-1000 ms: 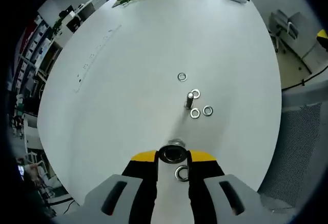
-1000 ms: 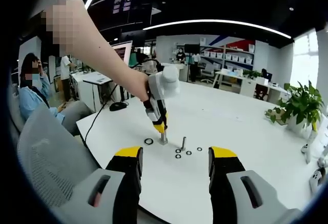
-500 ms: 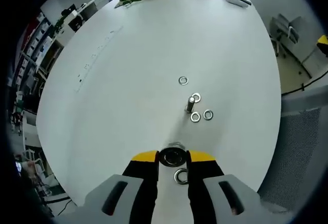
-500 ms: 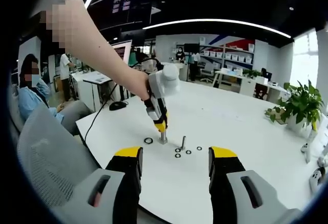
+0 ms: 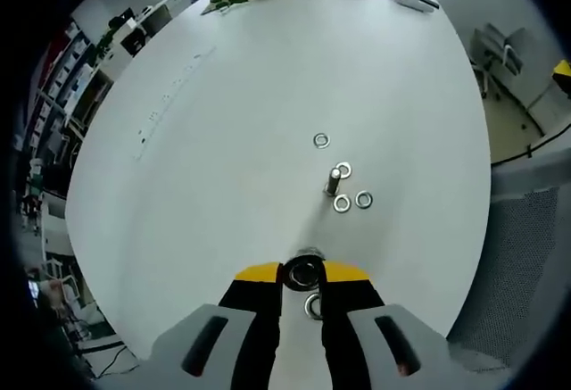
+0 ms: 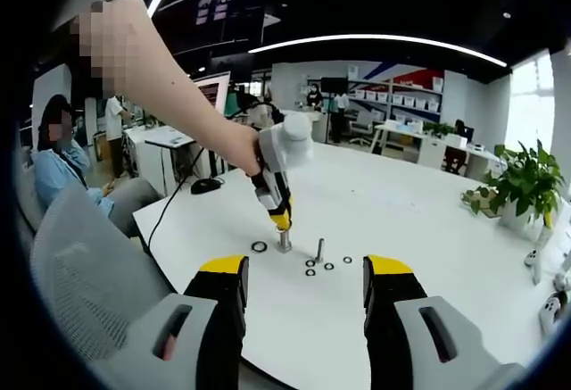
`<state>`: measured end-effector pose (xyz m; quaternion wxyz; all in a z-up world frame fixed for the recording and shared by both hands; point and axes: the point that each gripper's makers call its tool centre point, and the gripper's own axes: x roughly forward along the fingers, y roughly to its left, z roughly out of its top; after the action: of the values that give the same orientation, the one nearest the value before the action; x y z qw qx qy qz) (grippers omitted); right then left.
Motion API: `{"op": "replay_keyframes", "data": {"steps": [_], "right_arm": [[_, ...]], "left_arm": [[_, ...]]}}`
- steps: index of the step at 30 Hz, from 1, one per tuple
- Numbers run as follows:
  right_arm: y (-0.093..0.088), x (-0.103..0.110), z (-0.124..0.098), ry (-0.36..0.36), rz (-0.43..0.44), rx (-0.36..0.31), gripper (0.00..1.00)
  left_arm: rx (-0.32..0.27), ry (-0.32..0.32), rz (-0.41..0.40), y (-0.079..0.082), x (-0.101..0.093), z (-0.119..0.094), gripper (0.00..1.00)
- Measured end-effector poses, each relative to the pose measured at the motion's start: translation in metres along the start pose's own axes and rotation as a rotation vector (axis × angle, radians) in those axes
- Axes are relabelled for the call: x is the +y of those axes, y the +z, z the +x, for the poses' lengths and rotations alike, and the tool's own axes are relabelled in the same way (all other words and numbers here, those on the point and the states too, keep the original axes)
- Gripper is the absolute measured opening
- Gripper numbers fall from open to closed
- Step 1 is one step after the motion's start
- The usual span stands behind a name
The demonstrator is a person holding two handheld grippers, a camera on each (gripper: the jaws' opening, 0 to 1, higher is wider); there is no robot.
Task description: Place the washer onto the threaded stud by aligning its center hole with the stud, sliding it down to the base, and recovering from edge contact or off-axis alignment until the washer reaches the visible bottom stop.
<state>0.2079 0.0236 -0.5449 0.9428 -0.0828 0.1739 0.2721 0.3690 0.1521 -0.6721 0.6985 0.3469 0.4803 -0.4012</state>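
My left gripper (image 5: 302, 274) is shut on a grey washer (image 5: 302, 272), held flat between its yellow-tipped jaws. In the right gripper view a person's hand holds that left gripper (image 6: 283, 236) pointing down over the white table (image 6: 428, 229), just left of the short upright threaded stud (image 6: 319, 249). The stud (image 5: 334, 178) stands ahead of the left jaws, apart from the held washer. Several loose washers lie around it, one close to its far side (image 5: 343, 170). My right gripper (image 6: 303, 269) stands open and bare, well back from the stud.
A dark washer (image 6: 259, 246) lies on the table left of the left gripper, and another washer (image 5: 314, 305) lies under its jaws. A potted plant (image 6: 526, 180) stands far right. A grey mesh chair (image 6: 80, 265) sits near the table edge, with seated people beyond.
The left gripper view has shifted a little; the left gripper still holds the washer beside the stud. The right gripper has not moved.
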Motion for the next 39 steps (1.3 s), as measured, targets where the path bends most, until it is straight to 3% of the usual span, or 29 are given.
{"op": "replay_keyframes", "data": {"steps": [12,19,27,33,39], "right_arm": [[0.000,0.001,0.000,0.008,-0.002,0.003,0.54],[-0.001,0.001,0.001,0.007,0.001,0.004,0.54],[-0.001,0.001,0.001,0.010,0.001,0.005,0.54],[-0.002,0.002,0.001,0.013,-0.002,0.008,0.54],[-0.002,0.002,0.001,0.010,-0.001,0.010,0.54]], "left_arm": [[-0.024,0.008,0.000,0.006,0.000,0.001,0.10],[-0.051,-0.014,-0.065,0.008,0.006,-0.002,0.01],[-0.064,0.001,-0.047,0.004,0.007,-0.006,0.01],[-0.029,0.010,-0.009,0.001,0.009,0.003,0.00],[-0.048,-0.002,-0.013,0.008,0.005,0.002,0.00]]}}
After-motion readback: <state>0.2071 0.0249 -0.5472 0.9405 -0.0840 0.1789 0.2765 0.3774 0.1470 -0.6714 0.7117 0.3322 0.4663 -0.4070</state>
